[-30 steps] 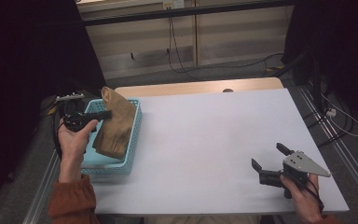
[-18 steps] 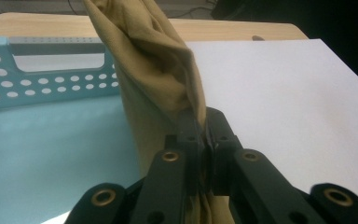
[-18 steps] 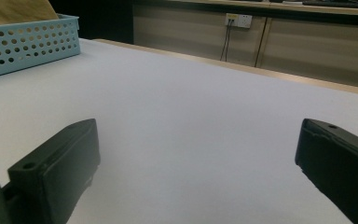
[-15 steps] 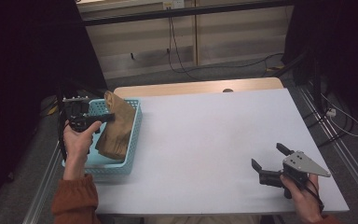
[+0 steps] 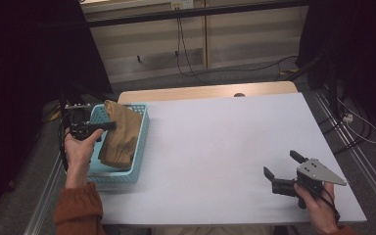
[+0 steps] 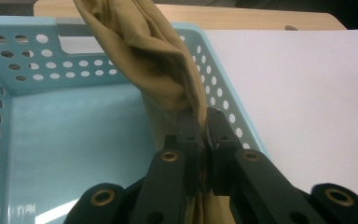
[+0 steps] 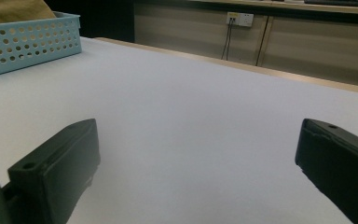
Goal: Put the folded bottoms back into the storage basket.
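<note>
Cloth: we log a tan cloth (image 5: 120, 134) draped in the light-blue basket (image 5: 142, 142), left of the frame, one end lifted
Left hand-held gripper (image 6: 200, 135): clenched on a cloth fold, we judge to draw it out
Right hand-held gripper (image 5: 281, 171): jaws spread, empty, lower right on the white tabletop (image 5: 215, 147), seemingly waiting

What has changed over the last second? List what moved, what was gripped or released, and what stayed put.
The left gripper, shut on the tan cloth, drew back toward the person's left, to the outer side of the blue basket, pulling the cloth's top with it. Nothing was released. The basket, and the right gripper with its jaws open over the white table, stayed put.
</note>
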`<state>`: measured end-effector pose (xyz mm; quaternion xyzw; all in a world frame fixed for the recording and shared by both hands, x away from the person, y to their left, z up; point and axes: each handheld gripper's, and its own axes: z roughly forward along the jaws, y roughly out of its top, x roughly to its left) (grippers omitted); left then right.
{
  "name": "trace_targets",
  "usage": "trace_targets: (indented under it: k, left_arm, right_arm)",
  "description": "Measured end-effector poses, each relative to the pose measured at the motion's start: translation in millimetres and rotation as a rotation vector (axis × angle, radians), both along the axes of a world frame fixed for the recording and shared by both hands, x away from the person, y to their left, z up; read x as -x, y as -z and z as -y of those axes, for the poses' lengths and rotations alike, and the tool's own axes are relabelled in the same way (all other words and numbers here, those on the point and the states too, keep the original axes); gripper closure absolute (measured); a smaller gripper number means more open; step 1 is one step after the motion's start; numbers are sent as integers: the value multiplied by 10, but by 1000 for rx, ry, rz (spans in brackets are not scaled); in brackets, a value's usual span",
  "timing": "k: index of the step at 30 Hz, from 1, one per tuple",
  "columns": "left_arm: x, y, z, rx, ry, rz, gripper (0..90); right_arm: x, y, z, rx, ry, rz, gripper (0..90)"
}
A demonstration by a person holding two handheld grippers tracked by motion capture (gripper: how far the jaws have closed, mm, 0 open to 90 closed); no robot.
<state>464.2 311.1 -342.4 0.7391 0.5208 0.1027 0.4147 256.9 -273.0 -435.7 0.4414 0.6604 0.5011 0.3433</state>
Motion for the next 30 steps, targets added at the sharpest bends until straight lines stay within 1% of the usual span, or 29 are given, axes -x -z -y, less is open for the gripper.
trace_targets:
  k: [6, 9, 15, 21, 30]
  left_arm:
    - [0, 2, -3, -37, -19, 4, 860]
    - [0, 4, -20, -38, -21, 3, 858]
    - [-6, 18, -35, -64, -26, 9, 858]
    - [-20, 57, -72, -81, -36, 9, 858]
    - [-34, 107, -117, -85, -52, 6, 857]
  right_arm:
    - [2, 0, 3, 1, -2, 2, 0]
    - [1, 0, 3, 0, -2, 2, 0]
    - [0, 0, -1, -1, -2, 0, 0]
    - [0, 1, 1, 0, -2, 1, 0]
    - [0, 1, 3, 0, -4, -1, 0]
